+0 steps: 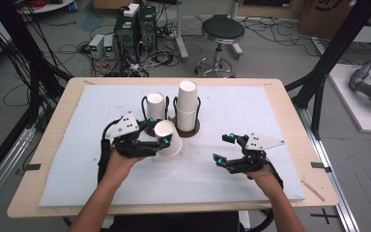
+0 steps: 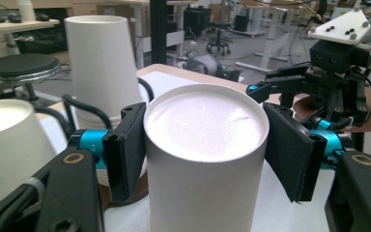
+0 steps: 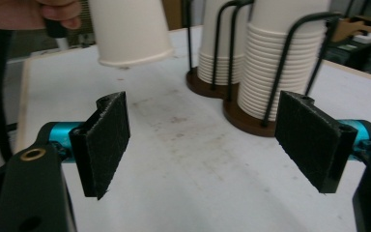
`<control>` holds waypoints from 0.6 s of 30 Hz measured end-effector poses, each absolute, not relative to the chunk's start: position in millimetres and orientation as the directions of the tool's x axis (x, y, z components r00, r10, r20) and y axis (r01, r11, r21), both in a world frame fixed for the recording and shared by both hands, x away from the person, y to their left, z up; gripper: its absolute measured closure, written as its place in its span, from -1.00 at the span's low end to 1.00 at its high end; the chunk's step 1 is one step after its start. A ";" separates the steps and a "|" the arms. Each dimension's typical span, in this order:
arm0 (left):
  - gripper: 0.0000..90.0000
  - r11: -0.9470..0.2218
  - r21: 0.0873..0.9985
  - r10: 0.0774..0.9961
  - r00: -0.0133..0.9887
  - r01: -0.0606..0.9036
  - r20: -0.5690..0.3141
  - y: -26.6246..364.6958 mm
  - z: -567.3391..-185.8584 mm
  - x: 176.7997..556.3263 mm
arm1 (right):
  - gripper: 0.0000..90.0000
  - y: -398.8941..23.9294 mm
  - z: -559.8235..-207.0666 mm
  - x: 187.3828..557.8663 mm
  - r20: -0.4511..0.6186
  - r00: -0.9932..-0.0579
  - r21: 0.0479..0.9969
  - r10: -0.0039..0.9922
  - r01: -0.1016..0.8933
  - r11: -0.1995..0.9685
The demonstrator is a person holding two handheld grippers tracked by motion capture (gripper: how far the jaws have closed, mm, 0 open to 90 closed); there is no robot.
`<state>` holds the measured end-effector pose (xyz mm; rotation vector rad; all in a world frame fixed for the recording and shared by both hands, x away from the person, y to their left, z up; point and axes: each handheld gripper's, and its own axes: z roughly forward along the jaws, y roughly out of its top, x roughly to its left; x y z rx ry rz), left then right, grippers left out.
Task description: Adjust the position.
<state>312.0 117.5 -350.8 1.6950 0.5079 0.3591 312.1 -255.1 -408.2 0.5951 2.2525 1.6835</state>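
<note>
A: Paper cup (image 1: 169,137), centre-left of the high view, is sitting upside down, axis tilting, clamped in the left gripper (image 1: 157,130)

B: Right gripper (image 1: 224,147), lower right, is gaping empty, farther off

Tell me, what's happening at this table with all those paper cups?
A person works with a hand-held gripper in each hand. The left gripper is closed around a single white paper cup, upside down and lifted just above the white table mat. It is in front of two stacks of cups standing in wire holders. The right gripper waits open and empty off to the side, above the mat.
</note>
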 end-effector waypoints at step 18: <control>-0.21 -0.177 0.978 0.386 0.922 0.109 -0.033 93.2 -348.5 299.3 | -0.53 -237.2 -402.2 303.8 0.044 -0.941 0.967 0.336 0.125 0.224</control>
